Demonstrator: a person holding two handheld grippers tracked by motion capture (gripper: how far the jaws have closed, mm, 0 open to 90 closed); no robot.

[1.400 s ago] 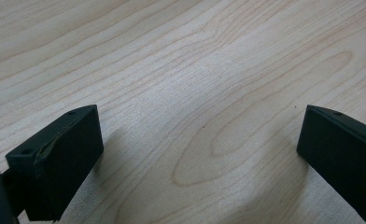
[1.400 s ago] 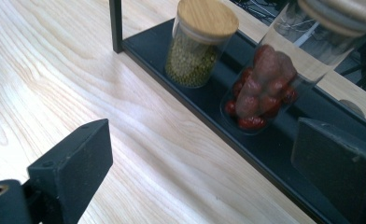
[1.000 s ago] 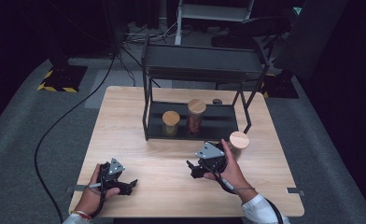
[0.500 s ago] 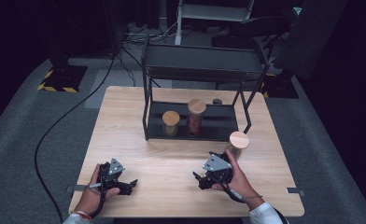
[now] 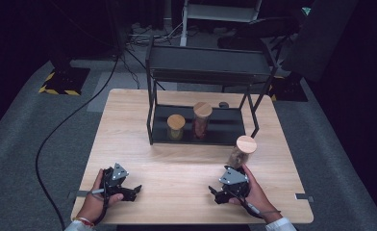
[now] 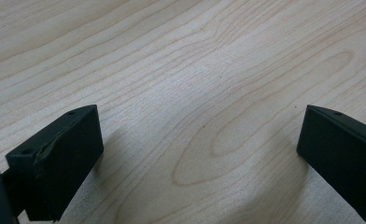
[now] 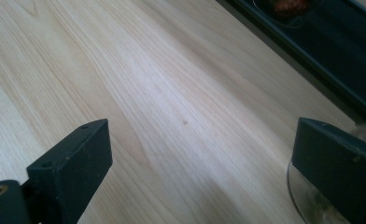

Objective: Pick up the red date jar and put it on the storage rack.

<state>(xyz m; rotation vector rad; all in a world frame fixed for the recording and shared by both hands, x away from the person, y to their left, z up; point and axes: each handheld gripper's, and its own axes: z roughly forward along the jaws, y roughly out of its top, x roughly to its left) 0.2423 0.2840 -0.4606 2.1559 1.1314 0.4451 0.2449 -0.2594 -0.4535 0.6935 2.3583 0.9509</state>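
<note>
Both grippers rest low on the wooden table (image 5: 177,166), jaws apart and empty: left gripper (image 5: 137,188), right gripper (image 5: 211,191). One cork-lidded jar (image 5: 241,150) stands just beside the right hand (image 5: 254,192)

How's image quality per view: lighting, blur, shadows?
High view: the light wooden table is well lit, surroundings nearly black, picture slightly soft. Left gripper view: sharp wood grain, soft shadows beside the black jaws. Right gripper view: the clear glass jar at the lower right edge is blurred, the black metal shelf soft.

L gripper (image 5: 137,188) & R gripper (image 5: 213,191) low, jaws apart.
</note>
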